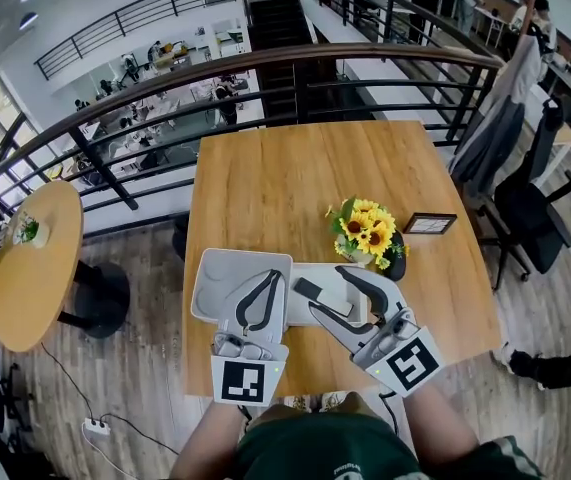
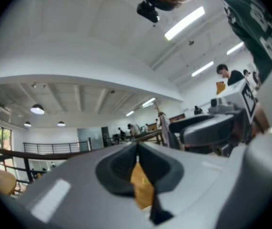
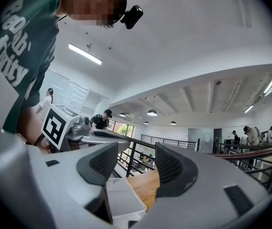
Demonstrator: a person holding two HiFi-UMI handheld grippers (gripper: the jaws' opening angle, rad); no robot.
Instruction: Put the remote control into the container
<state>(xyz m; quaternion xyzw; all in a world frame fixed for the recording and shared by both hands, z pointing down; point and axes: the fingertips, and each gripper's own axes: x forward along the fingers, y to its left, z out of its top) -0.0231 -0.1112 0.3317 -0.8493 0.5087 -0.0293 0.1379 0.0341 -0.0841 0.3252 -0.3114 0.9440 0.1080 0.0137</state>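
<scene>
A black remote control (image 1: 310, 290) lies on a pale grey shallow container (image 1: 357, 308) near the table's front edge. A second grey tray (image 1: 215, 273) sits just left of it. My right gripper (image 1: 327, 292) is open, its tips over that container and close beside the remote, nothing held. In the right gripper view the jaws (image 3: 136, 163) stand apart, with a white container corner (image 3: 124, 199) and wood below. My left gripper (image 1: 269, 278) hovers over the left tray with its jaws together. The left gripper view (image 2: 136, 146) shows them closed and empty.
A pot of yellow sunflowers (image 1: 367, 230) stands just behind the container, with a small picture frame (image 1: 430, 224) to its right. The wooden table (image 1: 285, 178) ends at a black railing (image 1: 295, 68). A round table (image 1: 35, 263) is left, a chair with a jacket (image 1: 510, 138) right.
</scene>
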